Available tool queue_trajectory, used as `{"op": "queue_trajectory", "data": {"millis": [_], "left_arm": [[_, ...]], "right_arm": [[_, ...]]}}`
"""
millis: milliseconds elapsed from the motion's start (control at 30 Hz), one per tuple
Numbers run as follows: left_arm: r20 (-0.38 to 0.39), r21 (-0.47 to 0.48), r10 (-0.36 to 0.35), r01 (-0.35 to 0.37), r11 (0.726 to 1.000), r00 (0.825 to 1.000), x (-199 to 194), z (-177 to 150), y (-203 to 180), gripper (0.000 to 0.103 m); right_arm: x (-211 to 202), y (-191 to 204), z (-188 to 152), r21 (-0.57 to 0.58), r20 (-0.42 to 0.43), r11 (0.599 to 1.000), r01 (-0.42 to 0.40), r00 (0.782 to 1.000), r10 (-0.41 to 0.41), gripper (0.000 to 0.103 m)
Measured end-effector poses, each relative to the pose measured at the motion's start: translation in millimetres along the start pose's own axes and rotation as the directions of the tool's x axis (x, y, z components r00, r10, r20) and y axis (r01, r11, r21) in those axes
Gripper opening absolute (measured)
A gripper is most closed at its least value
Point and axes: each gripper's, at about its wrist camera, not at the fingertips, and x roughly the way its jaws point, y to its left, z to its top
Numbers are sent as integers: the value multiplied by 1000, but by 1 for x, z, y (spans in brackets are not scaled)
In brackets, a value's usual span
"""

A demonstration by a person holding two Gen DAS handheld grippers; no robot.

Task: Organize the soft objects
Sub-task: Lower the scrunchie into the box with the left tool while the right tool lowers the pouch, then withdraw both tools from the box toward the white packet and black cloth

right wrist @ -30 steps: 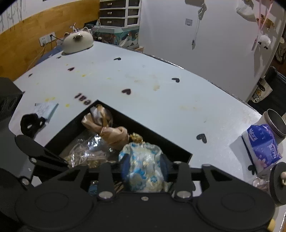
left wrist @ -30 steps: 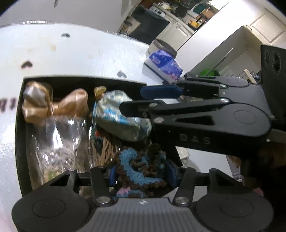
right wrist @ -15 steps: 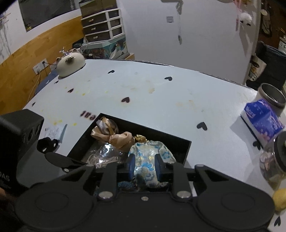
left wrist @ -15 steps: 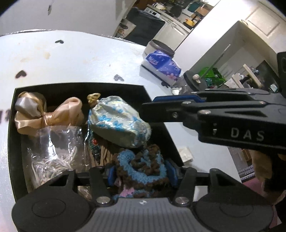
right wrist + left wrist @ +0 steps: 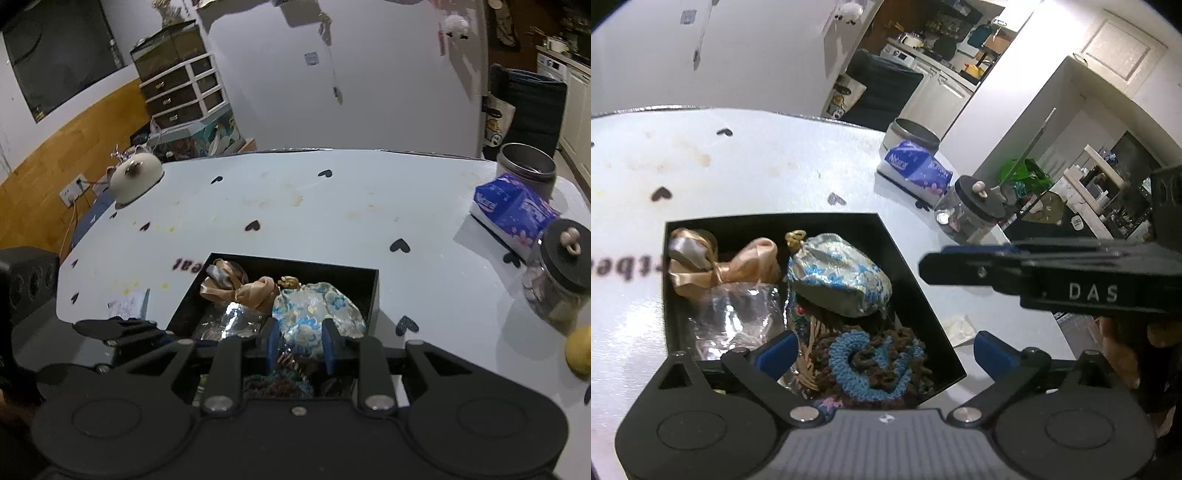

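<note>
Left wrist view, near field: the left gripper (image 5: 882, 350) has just been opening and now stands with its two blue-padded fingers (image 5: 777, 350) spread very wide; the blue and brown crocheted yarn piece (image 5: 873, 363) lies between them, directly ahead and slightly below, with clear space to either pad, so nothing is held. The piece sits at the near end of the shallow black rectangular box (image 5: 916, 295), its coiled body roughly as long as it is wide. Just beyond it, ahead of the fingers, lies the silvery brocade pouch with blue flowers (image 5: 838, 280), its long axis slanting from far-left to near-right, the gold knot at the far-left end. To the left of the fingers rest a crumpled clear plastic bag (image 5: 738, 314) and, farther off, a peach satin ribbon bow (image 5: 727, 266).

Right wrist view: the right gripper (image 5: 301, 347) has a narrow gap between its blue pads (image 5: 274, 345); the brocade pouch shows through that gap, beyond the tips, and appears untouched. The narrow gap has changed a little within the last moment. Seen from the left camera, this gripper hangs clear of the box, to its right. Judged from position, the left gripper is nearer the yarn piece and the right nearer the pouch. Both soft things already lie inside the box on the pale blue heart-printed table (image 5: 332, 214)
</note>
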Motion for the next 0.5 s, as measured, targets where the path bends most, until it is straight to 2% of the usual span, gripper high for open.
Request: {"op": "queue_trajectory", "data": {"millis": [133,200,267,367,500], "left_arm": [[18,9,20,-20,1000,1000,-12,-1,-3,103],[27,8,30,-30,1000,999,-18,-1,-4,103],[36,8,45,-45,999,998,-24,-2,-4,103],[52,9,70,-71,997,996,-34,-5,-5,103],[79,3,110,-111,994,991,-47,-9,-5,103]], "right_arm": [[-13,0,-8,34,36,999,14,999,-15,31],[-19,1,-12,52,60,998,30,998,-33,38],[-27,0,-17,72,88,996,45,995,-51,51],[-37,1,-23,100,130,993,60,989,-73,64],[-49,4,-34,120,170,989,89,979,-109,74]]}}
